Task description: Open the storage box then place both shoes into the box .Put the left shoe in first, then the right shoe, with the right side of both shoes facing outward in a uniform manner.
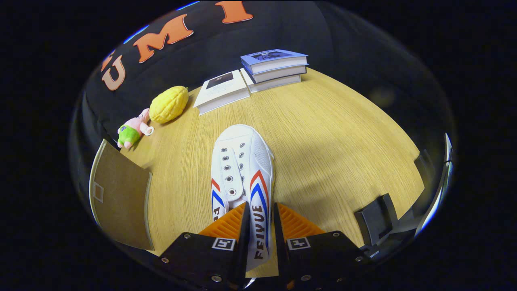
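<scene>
Shoe (pixel 242 169), white canvas, red and blue stripes on its sides, heel end pinched in the gripper (pixel 259 218); both fingers (pixel 232 226) press the shoe's right side wall from either side, narrow gap, firm hold. Toe points to 12 o'clock, away from the fingers. Shoe appears to sit on or just above the wooden table (pixel 323 133); contact with the wood cannot be told. No laces, eyelets bare. At 9 o'clock of the fingers, a brown flat panel (pixel 121 198) lies at the table edge, possibly a box lid, cannot tell. At 3 o'clock, a dark grey angular part (pixel 375 218) at the table edge, unclear what. Beyond the toe, at 11 o'clock, a yellow plush fruit (pixel 169 104), with a pink-and-green plush toy (pixel 132 131) touching its near end. At 12 o'clock, far, a single white book (pixel 222 91) lies just beside a stack of books (pixel 274 68), near the black wall (pixel 121 97).
</scene>
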The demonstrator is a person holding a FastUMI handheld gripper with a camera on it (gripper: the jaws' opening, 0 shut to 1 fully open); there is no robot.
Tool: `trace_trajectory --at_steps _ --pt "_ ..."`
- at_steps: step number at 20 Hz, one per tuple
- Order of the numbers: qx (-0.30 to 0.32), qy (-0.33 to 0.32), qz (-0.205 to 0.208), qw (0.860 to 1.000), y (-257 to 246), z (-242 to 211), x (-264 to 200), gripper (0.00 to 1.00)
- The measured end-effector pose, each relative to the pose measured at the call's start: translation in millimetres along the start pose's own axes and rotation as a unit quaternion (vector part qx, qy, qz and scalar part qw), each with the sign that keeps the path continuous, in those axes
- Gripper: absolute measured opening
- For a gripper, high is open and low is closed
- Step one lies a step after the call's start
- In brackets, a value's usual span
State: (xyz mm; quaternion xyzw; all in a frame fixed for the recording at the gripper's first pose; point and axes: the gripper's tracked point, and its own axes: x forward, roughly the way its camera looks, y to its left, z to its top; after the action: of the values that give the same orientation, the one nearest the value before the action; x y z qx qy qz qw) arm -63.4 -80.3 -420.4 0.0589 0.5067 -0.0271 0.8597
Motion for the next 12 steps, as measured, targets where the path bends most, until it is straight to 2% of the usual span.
trace_trajectory --at_steps 1,2,3,4,6,9,12 --pt "0.007 -0.004 -0.005 1.0 -2 2 1 0.3" --pt "0.026 -0.009 -0.009 1.0 -4 4 0 0.21" --pt "0.053 -0.013 -0.01 0.998 -7 5 0 0.16" --pt "0.078 -0.011 -0.006 0.997 -7 6 1 0.05" --pt "0.102 -0.013 -0.006 0.995 -8 8 -5 0.01" --pt "0.084 -0.043 -0.025 0.995 -10 23 -29 0.0" --pt "0.092 -0.069 -0.01 0.993 12 43 -54 0.0"
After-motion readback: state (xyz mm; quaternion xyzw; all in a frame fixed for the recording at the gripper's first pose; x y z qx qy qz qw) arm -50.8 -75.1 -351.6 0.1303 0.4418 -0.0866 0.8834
